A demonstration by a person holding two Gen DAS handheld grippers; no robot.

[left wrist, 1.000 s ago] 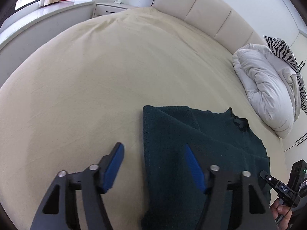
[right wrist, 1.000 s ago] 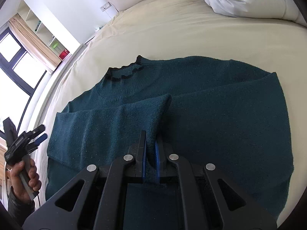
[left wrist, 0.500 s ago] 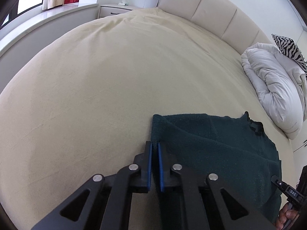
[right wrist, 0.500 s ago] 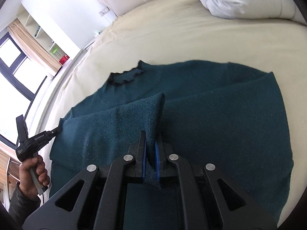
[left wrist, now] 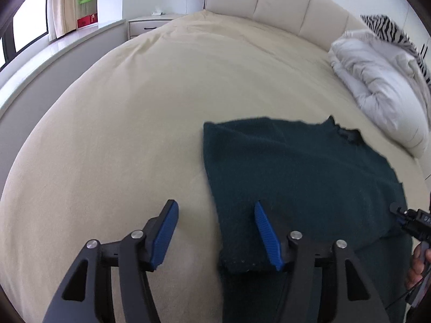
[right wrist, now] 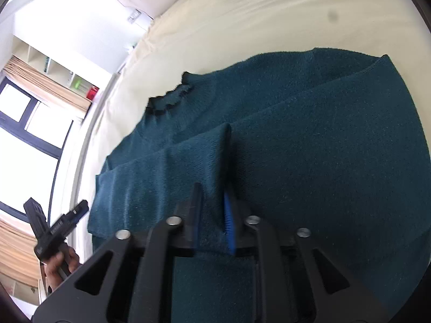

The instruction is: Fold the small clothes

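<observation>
A dark teal knit sweater lies flat on the cream bed, neck toward the headboard, both sleeves folded across its body. My left gripper is open and empty, straddling the sweater's left folded edge near the sleeve cuff. In the right wrist view the sweater fills the frame. My right gripper has its jaws a little apart around the folded sleeve end, with fabric still between the pads. The left gripper also shows in the right wrist view, and the right gripper in the left wrist view.
The cream bed sheet spreads wide to the left. A white duvet and a zebra-print pillow lie by the padded headboard. A nightstand and a window ledge stand beyond the bed's left edge.
My left gripper shut half a second ago and has now opened again at the sweater's left edge. My right gripper's jaws have parted slightly around the sleeve and the view has tilted.
</observation>
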